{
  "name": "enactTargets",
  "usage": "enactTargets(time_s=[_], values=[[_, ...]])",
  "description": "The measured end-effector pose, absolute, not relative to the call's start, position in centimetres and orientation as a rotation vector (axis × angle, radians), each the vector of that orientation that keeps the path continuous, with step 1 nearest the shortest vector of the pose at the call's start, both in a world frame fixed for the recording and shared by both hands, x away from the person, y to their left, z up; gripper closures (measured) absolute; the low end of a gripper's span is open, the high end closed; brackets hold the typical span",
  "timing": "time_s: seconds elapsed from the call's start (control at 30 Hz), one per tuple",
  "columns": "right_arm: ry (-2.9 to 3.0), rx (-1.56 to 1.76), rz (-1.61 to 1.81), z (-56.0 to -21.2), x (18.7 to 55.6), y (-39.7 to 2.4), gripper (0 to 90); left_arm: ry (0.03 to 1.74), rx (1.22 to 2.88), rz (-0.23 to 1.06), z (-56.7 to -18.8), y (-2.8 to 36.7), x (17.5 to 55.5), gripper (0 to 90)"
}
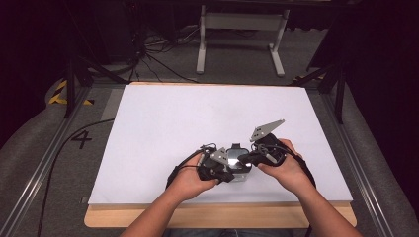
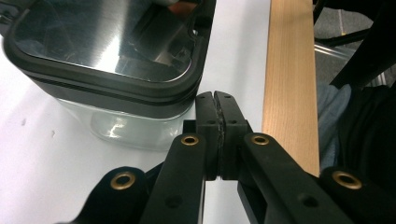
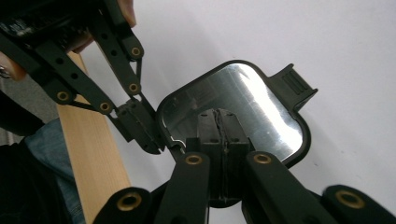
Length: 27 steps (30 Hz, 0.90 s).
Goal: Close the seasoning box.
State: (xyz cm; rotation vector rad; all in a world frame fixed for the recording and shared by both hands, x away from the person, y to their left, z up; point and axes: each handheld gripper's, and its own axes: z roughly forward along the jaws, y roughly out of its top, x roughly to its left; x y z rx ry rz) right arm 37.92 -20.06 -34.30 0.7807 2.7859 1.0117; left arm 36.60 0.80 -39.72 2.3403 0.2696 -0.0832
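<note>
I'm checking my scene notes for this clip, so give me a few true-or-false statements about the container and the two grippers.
1. The container has a shiny metal lid in a black rim. True.
2. The left gripper is wide open. False: its jaws are pressed together.
3. The container sits on the white table surface. True.
4. The right gripper is far from the lid. False: its closed jaws hang right over the lid.
5. The lid has a black tab on one side. True.
</note>
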Motion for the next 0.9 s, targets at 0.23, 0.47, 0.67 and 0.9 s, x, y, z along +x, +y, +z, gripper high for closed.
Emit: enactTargets(time_s=[0.23, 0.47, 0.67, 0.9], values=[[2.718, 0.754, 1.119, -32.1, 37.5, -21.1, 89.9, 0.306, 2.278, -0.073, -38.2, 3.2, 36.0, 84.7], [2.602, 0.776, 1.219, -30.1, 37.7, -24.0, 83.2, 0.464, 2.182, 0.023, -36.8, 7.9, 35.7, 83.0], [2.497, 0.863, 1.255, -29.6, 38.5, -27.4, 79.1, 0.607, 2.118, 0.104, -36.6, 11.3, 36.0, 80.9], [2.385, 0.991, 1.232, -31.1, 39.7, -31.3, 74.6, 0.746, 2.053, 0.161, -37.2, 14.3, 37.1, 79.6]])
